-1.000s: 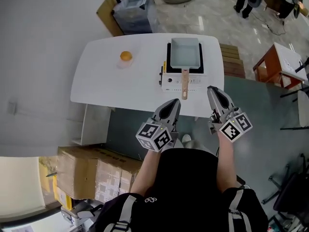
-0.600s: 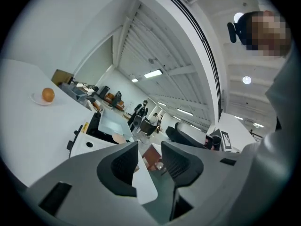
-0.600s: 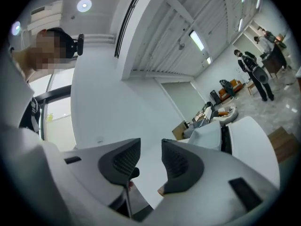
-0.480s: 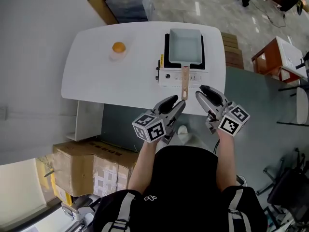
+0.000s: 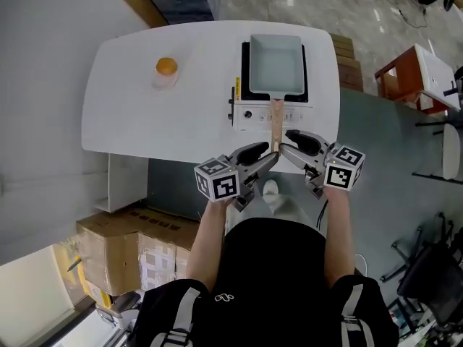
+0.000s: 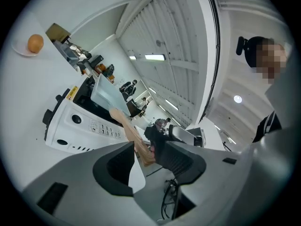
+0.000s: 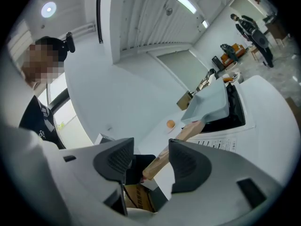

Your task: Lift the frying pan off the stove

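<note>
A pale blue rectangular frying pan (image 5: 275,62) sits on a white portable stove (image 5: 255,113) on the white table (image 5: 145,121). Its wooden handle (image 5: 276,123) sticks out toward me past the table's front edge. My left gripper (image 5: 268,155) comes at the handle's end from the left and my right gripper (image 5: 287,144) from the right. Both sets of jaws are opening. In the left gripper view the handle (image 6: 135,138) lies between the gripper's (image 6: 146,157) spread pads, untouched. The right gripper view shows the handle (image 7: 175,144) likewise loose inside that gripper (image 7: 148,160).
An orange (image 5: 166,66) on a small dish rests on the table's left half. Cardboard boxes (image 5: 137,246) stand on the floor at lower left. A wooden crate (image 5: 347,67) and a brown side table (image 5: 423,74) are to the right of the table, with a chair (image 5: 427,280) at lower right.
Both grippers have moved forward and inward from in front of my body to the end of the pan's handle. Their jaws have gone from shut to spread apart.
</note>
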The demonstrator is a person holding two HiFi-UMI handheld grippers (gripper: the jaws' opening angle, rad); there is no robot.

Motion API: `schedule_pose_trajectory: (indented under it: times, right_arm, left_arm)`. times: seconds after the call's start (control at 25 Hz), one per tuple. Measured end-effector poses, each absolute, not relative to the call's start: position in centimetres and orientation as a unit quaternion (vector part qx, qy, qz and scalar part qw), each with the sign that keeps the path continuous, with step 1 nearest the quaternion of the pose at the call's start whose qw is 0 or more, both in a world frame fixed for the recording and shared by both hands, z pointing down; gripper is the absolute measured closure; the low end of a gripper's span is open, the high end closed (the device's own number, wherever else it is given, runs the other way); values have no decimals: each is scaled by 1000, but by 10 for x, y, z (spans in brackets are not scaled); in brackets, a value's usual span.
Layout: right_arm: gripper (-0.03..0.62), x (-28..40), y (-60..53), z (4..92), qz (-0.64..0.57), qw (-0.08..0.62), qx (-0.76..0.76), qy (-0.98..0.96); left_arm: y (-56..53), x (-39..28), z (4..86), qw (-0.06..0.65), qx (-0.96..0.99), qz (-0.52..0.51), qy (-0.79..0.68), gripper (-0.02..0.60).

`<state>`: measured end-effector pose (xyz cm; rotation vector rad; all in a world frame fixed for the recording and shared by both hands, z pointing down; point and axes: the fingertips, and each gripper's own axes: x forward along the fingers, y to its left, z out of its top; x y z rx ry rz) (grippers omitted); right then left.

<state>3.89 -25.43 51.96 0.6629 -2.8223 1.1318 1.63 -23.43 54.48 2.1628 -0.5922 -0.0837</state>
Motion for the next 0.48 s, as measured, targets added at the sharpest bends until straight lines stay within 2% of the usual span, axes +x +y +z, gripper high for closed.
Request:
schedule_pose_trajectory:
  times: [0.08, 0.16, 0.4, 0.48]
  right_arm:
    - [299, 36, -252, 528, 381, 19, 198, -903]
    - [290, 36, -255, 535, 389, 26, 198, -899]
    - [293, 30, -278, 552, 418, 27, 183, -889]
    - [321, 24, -282, 556, 433, 18, 170, -885]
  left_arm:
    - [-234, 20, 547, 435, 872, -25, -225, 364]
    - [-236, 23, 548, 432, 875, -15, -216, 373]
    - [-244, 30, 558, 439, 880, 14, -184, 363]
    - [-245, 33, 560, 449, 877, 12, -170, 369]
